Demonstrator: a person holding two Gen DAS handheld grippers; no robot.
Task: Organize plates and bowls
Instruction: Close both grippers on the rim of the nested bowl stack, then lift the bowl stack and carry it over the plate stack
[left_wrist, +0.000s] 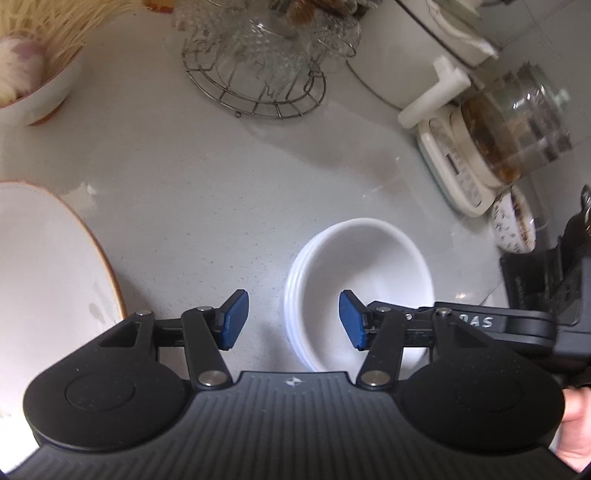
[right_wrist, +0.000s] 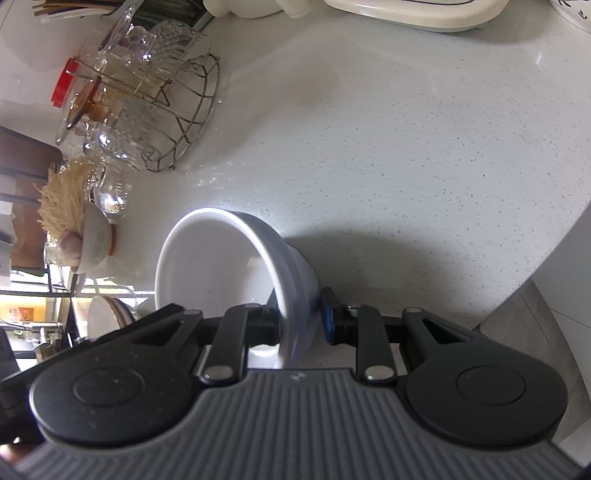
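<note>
Left wrist view: speckled white bench (left_wrist: 207, 192); wire rack of glassware (left_wrist: 258, 74) at rear; left hand-held gripper (left_wrist: 291, 319) spread, empty. Right hand-held gripper (right_wrist: 301, 319) pinches the wall of stacked white bowls (right_wrist: 221, 258) on the bench.

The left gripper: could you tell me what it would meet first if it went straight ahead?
Probably the countertop, just left of the stacked white bowls; the left gripper has open jaws, though depth is unclear.

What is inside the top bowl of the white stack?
Nothing visible: the top bowl of the stacked white ceramic bowls looks bare. The right hand-held gripper straddles its rim, hiding a little.
</note>
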